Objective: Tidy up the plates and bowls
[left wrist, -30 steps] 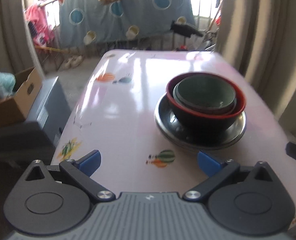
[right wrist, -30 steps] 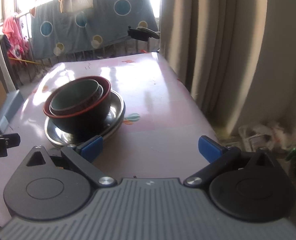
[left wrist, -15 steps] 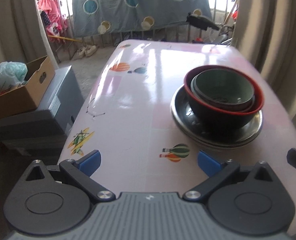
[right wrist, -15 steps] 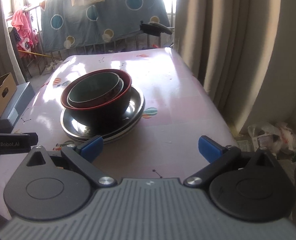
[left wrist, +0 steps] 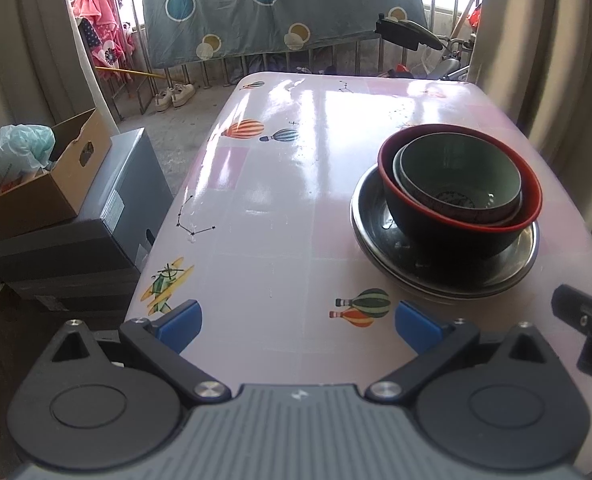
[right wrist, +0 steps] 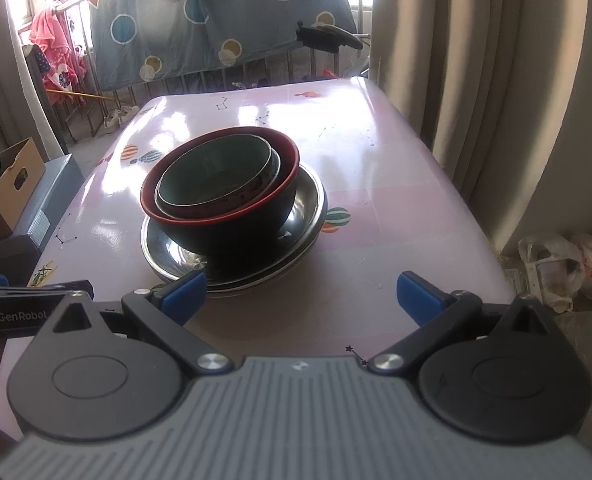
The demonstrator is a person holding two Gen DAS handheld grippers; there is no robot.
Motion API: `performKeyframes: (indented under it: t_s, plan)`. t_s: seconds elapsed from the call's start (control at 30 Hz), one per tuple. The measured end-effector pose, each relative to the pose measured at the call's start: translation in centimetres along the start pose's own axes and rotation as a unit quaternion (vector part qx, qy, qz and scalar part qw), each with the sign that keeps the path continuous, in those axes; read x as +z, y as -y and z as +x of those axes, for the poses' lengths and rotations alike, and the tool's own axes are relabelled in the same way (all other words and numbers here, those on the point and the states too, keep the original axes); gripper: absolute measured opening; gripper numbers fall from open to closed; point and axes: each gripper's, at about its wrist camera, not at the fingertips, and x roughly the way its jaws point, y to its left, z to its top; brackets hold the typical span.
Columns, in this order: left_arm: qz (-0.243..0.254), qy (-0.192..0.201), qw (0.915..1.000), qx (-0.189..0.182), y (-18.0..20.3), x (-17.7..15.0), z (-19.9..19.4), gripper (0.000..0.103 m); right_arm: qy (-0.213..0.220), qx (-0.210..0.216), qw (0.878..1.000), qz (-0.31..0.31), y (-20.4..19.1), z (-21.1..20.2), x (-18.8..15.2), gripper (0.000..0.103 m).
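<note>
Standing stock, taken from beside the table:
Surface: glossy pink table [left wrist: 279,208] printed with hot-air balloons, a small plane and constellation lines; sunlight glares on its far half.
Stack: metal plates [left wrist: 376,236] lie on the table's right side, a black bowl with red rim [left wrist: 448,236] sits on them, and green bowls [left wrist: 460,172] are nested inside it.
Room, far end: a blue sheet with circles [left wrist: 279,4] hangs over a railing, with pink laundry [left wrist: 99,36] to its left.
Room, sides: beige curtains [right wrist: 496,100] hang along the right; a cardboard box [left wrist: 43,188] rests on a grey case [left wrist: 107,220] at the left.
Left gripper [left wrist: 298,322]: blue pads spread apart, empty, over the near table edge, left of the stack.
Right gripper [right wrist: 302,295]: pads spread apart, empty, its left pad overlapping the plates' near rim in view.
Change since a second ago: both views have drawn back and risen; more table and floor show, and the stack sits farther from each gripper.
</note>
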Motion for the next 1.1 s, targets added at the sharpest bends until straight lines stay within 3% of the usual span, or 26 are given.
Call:
performKeyframes:
  t_s: [0.6,1.1]
  plan:
    - [-0.005,-0.011,0.9999,-0.001,-0.5,0.2,0.5,0.103,0.01,-0.03,0.997,-0.07,-2.5,0.3,0.8,0.102]
    - [-0.002,-0.019,0.9998,-0.011,-0.3,-0.1,0.5,0.103,0.004,-0.027,0.998,-0.057,-2.0,0.3,0.7,0.102]
